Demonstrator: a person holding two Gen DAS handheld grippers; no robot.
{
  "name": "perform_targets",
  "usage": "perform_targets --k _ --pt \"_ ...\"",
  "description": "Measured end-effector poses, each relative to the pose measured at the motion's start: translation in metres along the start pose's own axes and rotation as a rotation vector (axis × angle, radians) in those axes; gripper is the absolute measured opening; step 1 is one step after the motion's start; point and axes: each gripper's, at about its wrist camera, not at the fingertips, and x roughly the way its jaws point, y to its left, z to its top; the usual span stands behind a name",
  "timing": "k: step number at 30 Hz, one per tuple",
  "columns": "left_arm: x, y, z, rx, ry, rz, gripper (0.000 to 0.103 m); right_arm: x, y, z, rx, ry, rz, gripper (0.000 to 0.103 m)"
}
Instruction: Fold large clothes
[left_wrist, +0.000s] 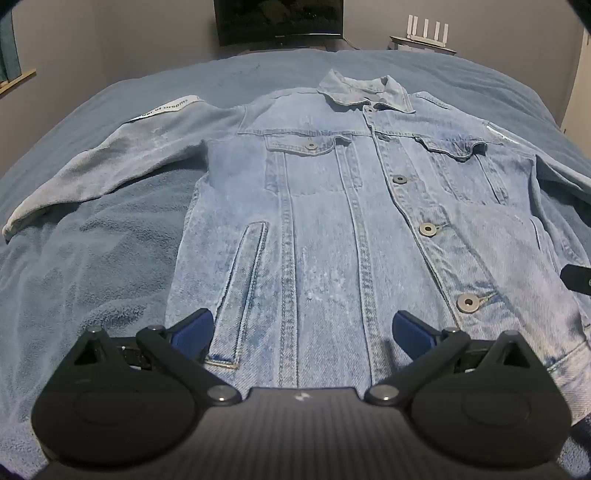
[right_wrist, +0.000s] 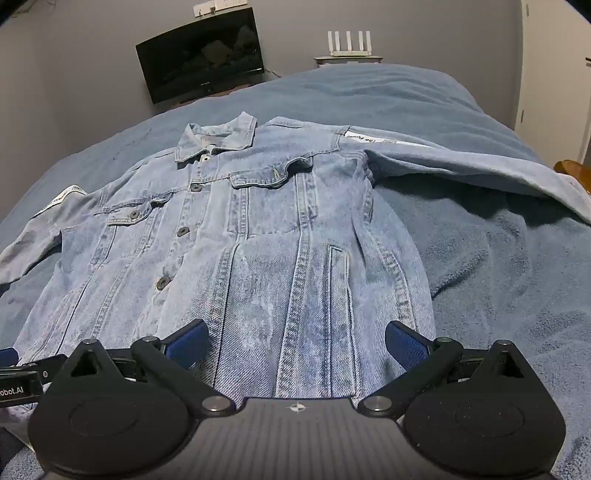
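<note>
A light blue denim jacket lies flat, front up and buttoned, on a blue blanket-covered bed; it also shows in the right wrist view. Its collar points away from me, both sleeves spread outward. My left gripper is open and empty, just above the jacket's hem on its left half. My right gripper is open and empty above the hem on the right half. The right gripper's edge shows at the left view's right side; the left gripper's body shows at the right view's left edge.
A dark monitor stands against the far wall beyond the bed, also in the right wrist view. A white router with antennas sits on a stand at the back right. A wooden object is at the right of the bed.
</note>
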Motion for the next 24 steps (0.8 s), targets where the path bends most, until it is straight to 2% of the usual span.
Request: perform_targets --k 24 --pt "0.0019 -0.0017 -0.0012 0.007 0.003 0.004 0.103 0.0015 -0.0009 -0.0008 0.008 0.008 0.004 0.103"
